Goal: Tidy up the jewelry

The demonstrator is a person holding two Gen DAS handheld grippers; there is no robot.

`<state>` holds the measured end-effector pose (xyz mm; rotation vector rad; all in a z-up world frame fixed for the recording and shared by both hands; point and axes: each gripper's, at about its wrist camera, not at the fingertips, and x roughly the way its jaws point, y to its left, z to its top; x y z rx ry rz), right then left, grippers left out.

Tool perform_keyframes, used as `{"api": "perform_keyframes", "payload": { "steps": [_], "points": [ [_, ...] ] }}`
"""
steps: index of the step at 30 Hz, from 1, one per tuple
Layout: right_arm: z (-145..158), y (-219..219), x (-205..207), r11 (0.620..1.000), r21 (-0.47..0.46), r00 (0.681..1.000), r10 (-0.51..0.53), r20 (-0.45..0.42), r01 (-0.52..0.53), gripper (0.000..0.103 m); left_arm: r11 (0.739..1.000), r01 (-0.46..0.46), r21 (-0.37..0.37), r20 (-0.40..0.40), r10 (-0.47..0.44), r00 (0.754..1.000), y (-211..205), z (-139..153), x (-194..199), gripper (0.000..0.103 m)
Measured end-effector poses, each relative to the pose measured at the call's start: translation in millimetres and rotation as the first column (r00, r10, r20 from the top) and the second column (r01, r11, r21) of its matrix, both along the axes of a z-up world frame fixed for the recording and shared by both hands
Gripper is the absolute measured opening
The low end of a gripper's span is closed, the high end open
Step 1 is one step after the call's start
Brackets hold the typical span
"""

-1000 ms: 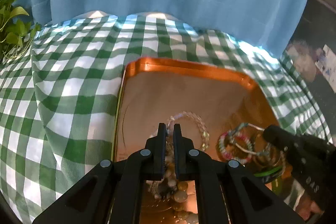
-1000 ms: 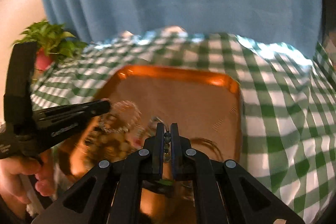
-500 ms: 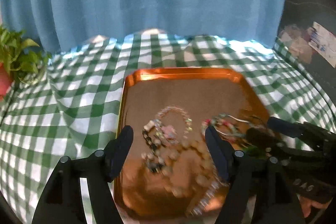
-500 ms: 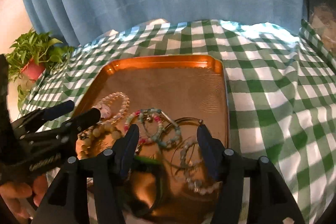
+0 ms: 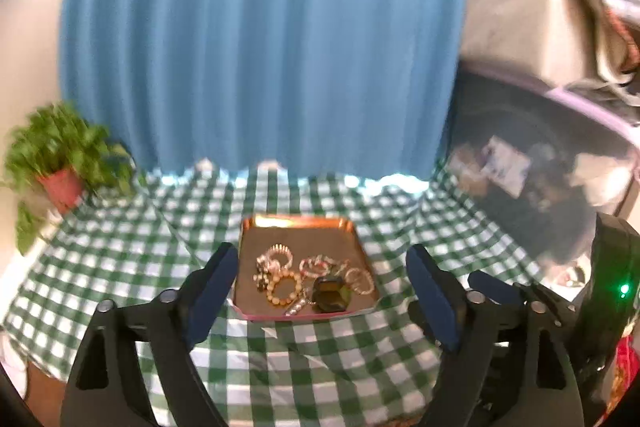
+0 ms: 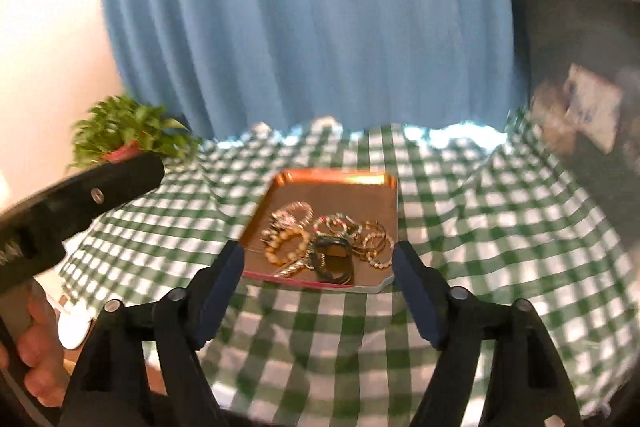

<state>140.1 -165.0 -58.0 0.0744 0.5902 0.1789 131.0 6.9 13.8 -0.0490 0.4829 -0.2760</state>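
Left wrist view: the left gripper (image 5: 320,289) hangs above a counter (image 5: 120,267) draped in a green and white checked cloth, its two dark fingers spread wide with nothing between them; its jaws have just been opening. Seen through the gap, well beyond the fingertips, a copper-coloured tray (image 5: 298,223) sits on the cloth with all the jewelry (image 5: 312,279) gathered in its near half. The right wrist view shows the same from the other side: the right gripper (image 6: 318,277) is also spread and empty, its jaws likewise just opened, with the tray (image 6: 332,179) ahead of it. The jewelry looks like a small cluster of bracelets lying flat and partly overlapping: a strand of round tan beads (image 6: 286,245), a pale pearl-like loop (image 6: 296,213) behind it, a multicoloured beaded loop (image 6: 336,225), several thin gold bangles (image 6: 374,241) on the right, and a chunky dark green piece (image 6: 332,263) at the front edge. No piece is visible on the cloth outside the tray. Judging from that, the gathering appears finished or nearly so; what may remain is only to separate overlapping pieces. A blue curtain (image 5: 260,47) hangs behind, and a potted plant (image 5: 60,167) stands at the far left.
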Motion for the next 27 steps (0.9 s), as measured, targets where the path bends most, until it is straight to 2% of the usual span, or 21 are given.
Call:
{"api": "perform_keyframes", "payload": {
  "steps": [2,4,7,9,10,12,15,19,22,27],
  "points": [
    [15,4,-25,1.0,-0.01,0.999,0.006,0.033,-0.006,0.078,1.0,-0.013,0.004,0.033,0.013,0.999,0,14,-29,0.092],
    [29,7,-51,1.0,0.0,0.998,0.017,0.052,-0.017,0.083,1.0,-0.019,-0.001,0.025,0.019,1.0,2,20,-52,0.093],
    [34,12,-76,1.0,0.007,1.0,0.02,0.024,-0.021,0.087,0.992,-0.117,0.049,-0.069,0.12,0.99,-2,17,-77,0.093],
    [33,11,-92,1.0,0.026,1.0,0.017,-0.009,-0.017,0.087,0.977,-0.174,0.127,-0.131,0.19,0.973,-8,10,-89,0.094],
    [31,10,-100,0.999,0.038,1.0,0.017,-0.025,-0.016,0.087,0.977,-0.165,0.138,-0.133,0.183,0.974,-10,8,-96,0.094],
    [27,15,-111,1.0,0.004,0.999,0.008,-0.05,-0.008,0.087,0.979,-0.137,0.149,-0.132,0.157,0.979,-12,3,-110,0.097],
    [21,24,-123,0.999,-0.052,0.998,-0.005,-0.069,0.002,0.087,0.977,-0.144,0.156,-0.173,0.171,0.97,-10,-3,-119,0.098],
    [15,24,-130,1.0,-0.009,0.994,0.007,-0.111,-0.009,0.087,0.975,-0.166,0.145,-0.229,0.196,0.953,-5,-10,-125,0.098],
    [15,24,-133,1.0,-0.005,0.993,0.002,-0.116,-0.003,0.087,0.977,-0.163,0.138,-0.225,0.191,0.955,-4,-9,-133,0.098],
    [16,23,-135,1.0,-0.002,0.993,-0.003,-0.119,0.002,0.086,0.97,-0.167,0.178,-0.196,0.201,0.96,-8,-4,-139,0.098]
  ]
}}
